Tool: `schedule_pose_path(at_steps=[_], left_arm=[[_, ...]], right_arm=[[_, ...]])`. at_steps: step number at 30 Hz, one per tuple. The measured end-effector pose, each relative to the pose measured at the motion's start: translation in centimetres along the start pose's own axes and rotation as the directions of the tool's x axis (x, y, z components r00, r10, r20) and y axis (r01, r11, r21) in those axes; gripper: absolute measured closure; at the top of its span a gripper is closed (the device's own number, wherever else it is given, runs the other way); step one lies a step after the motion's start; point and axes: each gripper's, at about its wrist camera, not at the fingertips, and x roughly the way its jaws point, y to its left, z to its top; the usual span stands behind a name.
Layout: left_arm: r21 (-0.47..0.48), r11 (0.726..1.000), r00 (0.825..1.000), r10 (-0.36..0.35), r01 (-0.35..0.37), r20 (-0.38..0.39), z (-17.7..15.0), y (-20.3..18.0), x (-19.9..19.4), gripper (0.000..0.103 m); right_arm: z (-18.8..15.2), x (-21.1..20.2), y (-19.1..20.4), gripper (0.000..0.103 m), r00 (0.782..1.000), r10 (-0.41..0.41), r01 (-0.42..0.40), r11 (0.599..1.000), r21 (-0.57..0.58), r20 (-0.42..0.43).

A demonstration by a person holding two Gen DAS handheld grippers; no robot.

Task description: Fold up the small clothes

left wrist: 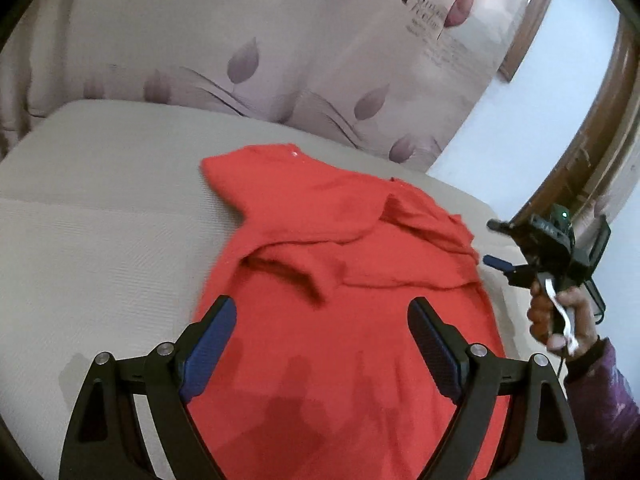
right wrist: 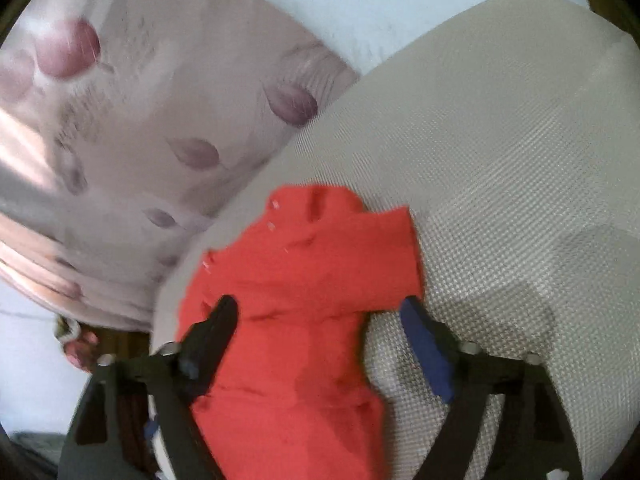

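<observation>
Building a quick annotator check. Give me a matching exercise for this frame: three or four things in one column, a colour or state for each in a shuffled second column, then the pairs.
Column A:
1. red garment
2. cushion
3. left tongs
4. patterned fabric

Column B:
a. beige woven surface under the clothing
b. open, fingers apart above the cloth
c. pale, with mauve leaf prints, behind the work surface
d. partly folded, a sleeve turned in over the body

Pairs: 1-d, 2-a, 3-b, 4-c
</observation>
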Motion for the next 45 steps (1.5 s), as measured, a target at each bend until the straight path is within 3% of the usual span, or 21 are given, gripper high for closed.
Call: schedule_pose_path(at_steps=[1,2,3,7,11,14,21,26,31,33,34,35,37,40,43,45], left_arm=[[-0.013,1.000,1.000,0.013,-0.013,0.004,0.5,0.2,0.9,0.016],[-0.030,0.999,1.000,0.011,-0.011,0.008,0.8,0.3,1.4,0.016],[-0.054,0.999,1.000,-0.003,0.003,0.011,1.2,0.5,1.8,0.016],[-0.102,0.994,0.999,-0.044,0.044,-0.003,2.5,1.4,3.4,0.018],[-0.142,0.972,0.978,-0.196,0.185,-0.066,2.2,1.1,4.4,0.022],[-0.118,0.985,0.988,-0.134,0.125,-0.072,2.2,1.0,5.1,0.022],[-0.302,0.946,0.993,-0.117,0.114,0.008,2.6,4.6,5.8,0.022],[-0.302,0.948,0.994,-0.108,0.097,-0.020,3.1,4.0,7.7,0.022],[-0.322,0.943,0.997,-0.079,0.080,0.015,3.3,4.2,8.1,0.022],[-0.342,0.937,0.997,-0.059,0.073,0.051,3.3,4.5,8.2,0.041],[-0.344,0.937,0.998,-0.037,0.054,0.057,3.3,4.7,8.1,0.067],[-0.348,0.937,0.998,-0.014,0.032,0.054,3.3,5.1,8.0,0.083],[-0.380,0.923,0.996,-0.023,0.055,0.089,3.2,6.1,7.4,0.089],[-0.431,0.893,0.985,-0.064,0.129,0.162,3.1,7.7,6.1,0.091],[-0.429,0.896,0.983,-0.046,0.120,0.180,3.2,8.3,5.3,0.091],[-0.437,0.891,0.981,-0.047,0.125,0.186,3.0,8.8,5.0,0.091]], right_arm=[[-0.1,0.4,-0.3,0.063,1.000,-0.002,0.002,1.000,-0.002,-0.013],[-0.2,0.8,-0.5,0.085,1.000,-0.002,0.002,1.000,0.000,-0.025],[-0.2,1.2,-0.5,0.093,0.999,0.000,0.000,1.000,0.000,-0.036],[-0.9,1.3,-0.4,0.096,0.998,0.050,-0.052,0.998,-0.034,-0.035],[-1.0,0.9,0.2,0.096,0.997,0.082,-0.083,0.994,-0.070,-0.013],[-1.4,0.8,0.8,0.096,0.995,0.095,-0.097,0.991,-0.092,-0.016],[-2.0,1.0,0.8,0.094,0.996,0.087,-0.090,0.989,-0.118,-0.028],[-2.2,0.0,-0.5,0.093,0.987,0.163,-0.162,0.986,-0.032,0.013],[-2.3,-1.1,-2.4,0.092,0.987,0.153,-0.154,0.988,0.019,0.053],[-2.2,-1.3,-3.7,0.091,0.987,0.151,-0.155,0.986,0.057,0.059],[-2.2,-1.4,-4.4,0.091,0.985,0.158,-0.163,0.983,0.082,0.063],[-2.2,-1.4,-5.2,0.090,0.984,0.168,-0.175,0.977,0.121,0.068],[-2.3,-1.6,-6.7,0.088,0.979,0.189,-0.201,0.963,0.177,0.083],[-2.3,-1.8,-7.7,0.077,0.975,0.195,-0.213,0.954,0.210,0.104],[-1.8,-1.3,-7.7,0.060,0.978,0.181,-0.200,0.956,0.215,0.108],[-1.3,-0.6,-7.4,0.058,0.977,0.192,-0.209,0.951,0.230,0.091]])
